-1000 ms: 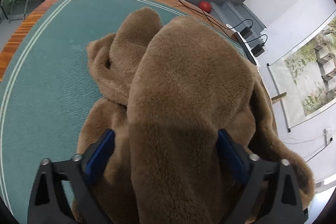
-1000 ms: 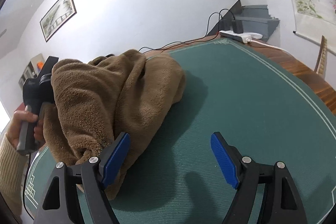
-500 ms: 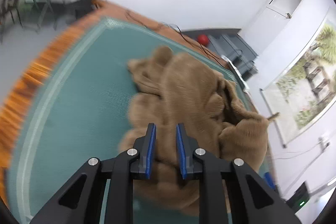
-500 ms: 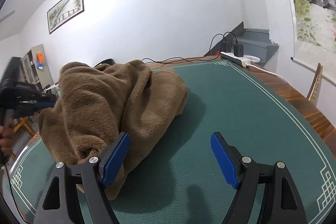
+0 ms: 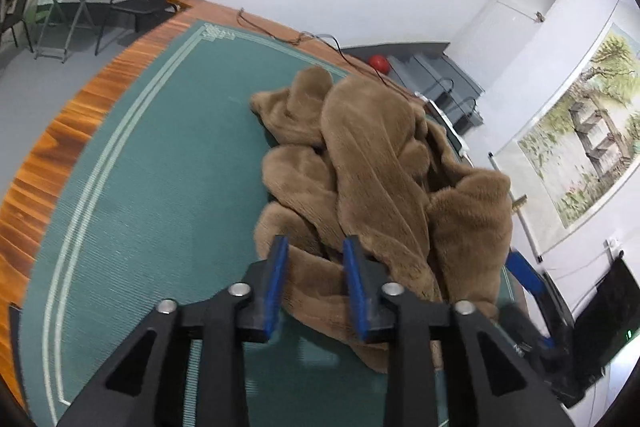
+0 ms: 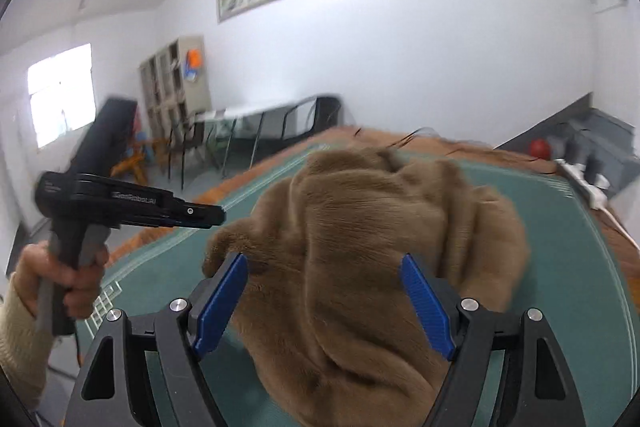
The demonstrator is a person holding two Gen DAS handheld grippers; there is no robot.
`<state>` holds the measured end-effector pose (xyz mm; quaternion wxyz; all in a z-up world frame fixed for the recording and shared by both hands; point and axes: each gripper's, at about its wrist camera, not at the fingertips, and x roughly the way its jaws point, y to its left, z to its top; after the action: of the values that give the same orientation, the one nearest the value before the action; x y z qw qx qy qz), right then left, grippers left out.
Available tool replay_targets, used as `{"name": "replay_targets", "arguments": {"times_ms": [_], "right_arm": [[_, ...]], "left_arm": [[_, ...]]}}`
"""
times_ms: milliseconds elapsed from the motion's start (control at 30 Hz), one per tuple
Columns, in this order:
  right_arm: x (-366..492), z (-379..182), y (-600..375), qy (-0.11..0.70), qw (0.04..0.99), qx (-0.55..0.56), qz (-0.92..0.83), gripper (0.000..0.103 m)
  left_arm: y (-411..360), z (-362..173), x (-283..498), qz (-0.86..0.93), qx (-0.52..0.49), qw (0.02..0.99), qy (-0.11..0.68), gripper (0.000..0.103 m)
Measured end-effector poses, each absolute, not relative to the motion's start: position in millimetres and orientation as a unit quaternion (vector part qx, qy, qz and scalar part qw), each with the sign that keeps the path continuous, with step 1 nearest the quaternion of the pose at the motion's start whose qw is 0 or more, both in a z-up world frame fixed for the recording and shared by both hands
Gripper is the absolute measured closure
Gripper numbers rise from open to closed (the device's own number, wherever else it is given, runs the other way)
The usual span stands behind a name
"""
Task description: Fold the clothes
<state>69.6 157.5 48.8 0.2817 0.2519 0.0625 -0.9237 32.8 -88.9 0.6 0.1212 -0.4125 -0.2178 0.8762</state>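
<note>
Brown plush garment is lying bunched in a heap on the green table mat, not yet spread. You are hovering the left gripper at its near edge, jaws just reopened partway, nothing pinched. The right gripper is standing wide over the pile, gripping nothing. Step in hand: regrasping. Next you are needing an edge or corner to pull flat.
</note>
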Motion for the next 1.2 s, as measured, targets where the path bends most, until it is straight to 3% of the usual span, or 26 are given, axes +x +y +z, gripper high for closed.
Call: {"name": "replay_targets", "arguments": {"times_ms": [100,167,267,600,767,1067,1200], "right_arm": [[42.3,35.5,140.5,0.086,0.254,0.275,-0.924,0.026],[27.5,30.8,150.8,0.065,0.231,0.282,-0.929,0.069],[16.4,28.5,187.5,0.011,0.197,0.29,-0.937,0.079],[76.3,8.0,321.5,-0.078,0.059,0.269,-0.958,0.082],[93.5,-12.4,352.1,-0.145,0.077,0.288,-0.943,0.082],[114.7,-9.1,349.0,-0.148,0.116,0.274,-0.943,0.081],[115.2,-12.5,356.3,-0.168,0.122,0.271,-0.94,0.081]], "left_arm": [[-83.7,-5.5,33.5,0.872,-0.419,0.128,-0.219,0.04],[-84.6,-8.1,34.5,0.871,-0.42,0.126,-0.219,0.036],[-90.3,-12.3,33.4,0.869,-0.425,0.118,-0.224,0.03],[-54.3,-3.6,8.9,0.864,-0.441,0.136,-0.201,0.027],[-9.2,16.8,4.5,0.878,-0.436,0.144,-0.137,0.023],[61.8,52.4,-17.1,0.888,-0.421,0.184,-0.029,0.02],[115.6,62.9,-9.8,0.864,-0.4,0.293,0.089,0.019]]}}
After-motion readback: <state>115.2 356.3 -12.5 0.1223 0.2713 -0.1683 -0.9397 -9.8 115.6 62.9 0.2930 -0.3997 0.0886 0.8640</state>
